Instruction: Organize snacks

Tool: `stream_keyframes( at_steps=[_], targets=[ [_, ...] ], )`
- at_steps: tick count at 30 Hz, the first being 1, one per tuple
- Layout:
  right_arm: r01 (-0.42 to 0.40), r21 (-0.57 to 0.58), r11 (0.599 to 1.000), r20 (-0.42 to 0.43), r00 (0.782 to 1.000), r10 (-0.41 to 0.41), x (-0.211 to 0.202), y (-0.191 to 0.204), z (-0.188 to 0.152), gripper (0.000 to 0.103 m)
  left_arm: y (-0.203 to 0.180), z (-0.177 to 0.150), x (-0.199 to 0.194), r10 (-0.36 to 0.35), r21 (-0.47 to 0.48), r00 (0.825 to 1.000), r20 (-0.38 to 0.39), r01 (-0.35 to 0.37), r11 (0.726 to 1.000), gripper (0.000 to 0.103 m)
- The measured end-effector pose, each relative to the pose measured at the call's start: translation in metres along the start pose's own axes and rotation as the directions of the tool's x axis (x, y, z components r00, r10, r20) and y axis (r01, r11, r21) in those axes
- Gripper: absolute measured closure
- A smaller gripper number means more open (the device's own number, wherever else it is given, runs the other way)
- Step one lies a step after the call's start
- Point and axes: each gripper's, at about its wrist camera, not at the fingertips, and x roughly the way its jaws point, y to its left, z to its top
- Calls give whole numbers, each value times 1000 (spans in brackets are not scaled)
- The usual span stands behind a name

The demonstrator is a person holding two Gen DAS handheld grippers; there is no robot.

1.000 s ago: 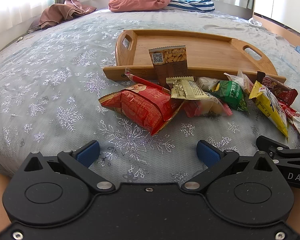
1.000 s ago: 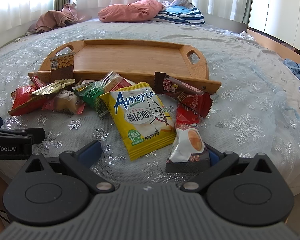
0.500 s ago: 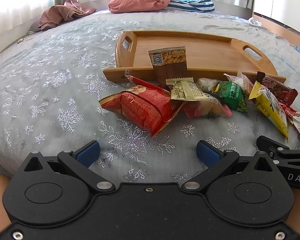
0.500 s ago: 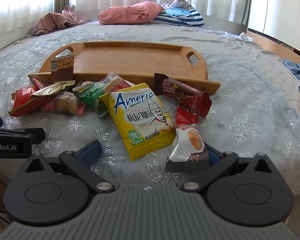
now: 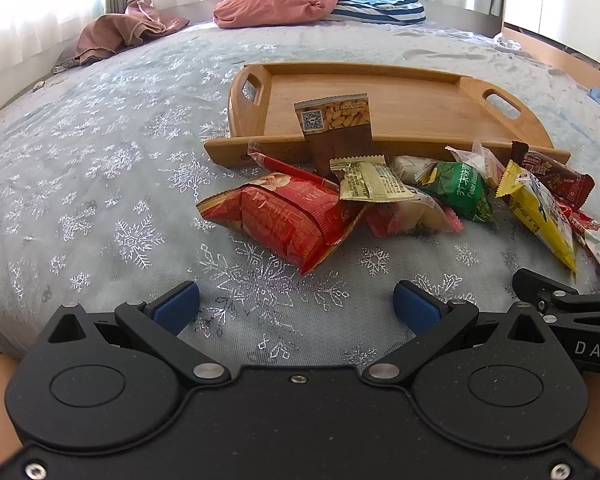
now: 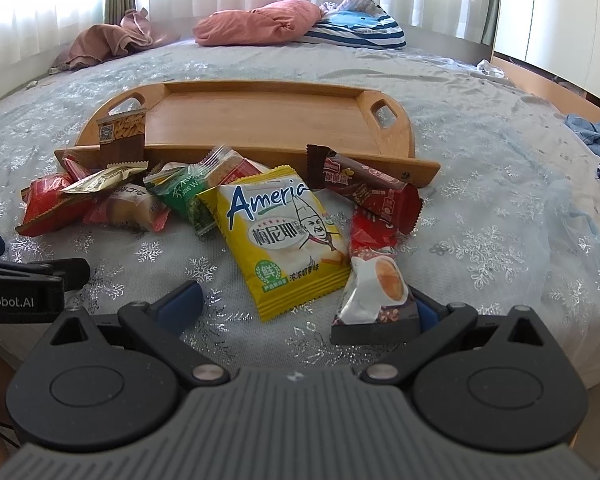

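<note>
A wooden tray (image 5: 420,92) (image 6: 260,120) lies on the bed with nothing inside it. Several snack packets are heaped along its near edge: a large red bag (image 5: 284,220), a peanut packet (image 5: 336,120) leaning on the tray rim, a green packet (image 5: 460,192), a yellow packet (image 6: 284,236), a dark red bar (image 6: 372,192) and a red-white packet (image 6: 376,280). My left gripper (image 5: 296,304) is open, just short of the red bag. My right gripper (image 6: 304,304) is open; the red-white packet lies over its right fingertip.
The bed (image 5: 100,152) has a pale blue snowflake cover. A pink pillow (image 5: 276,4), a striped pillow (image 5: 380,4) and brown cloth (image 5: 124,32) lie at the far side. Clothes (image 6: 596,136) sit off to the right. Curtains hang behind.
Both grippers have edged very slightly forward toward the snack pile. Nothing was grasped and no packet has moved.
</note>
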Motion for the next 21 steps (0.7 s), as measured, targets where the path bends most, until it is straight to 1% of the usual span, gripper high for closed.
stream_keyframes(
  at_steps=[4,9,13,21],
  targets=[
    [14,-18,1000,8,1000,-14,0,4,-1,0,0,0,0,-1,9,1000,2,1,1000,0],
    [-8,2,1000,13,1000,8,0,-1,-3,0,3,0,0,-8,-2,1000,-2,8,1000,0],
    [-7,-10,1000,9,1000,7,1,-1,-2,0,3,0,0,-5,-1,1000,2,5,1000,0],
    [-30,-25,999,8,1000,30,-1,-4,0,0,3,0,0,-9,-2,1000,4,9,1000,0]
  ],
)
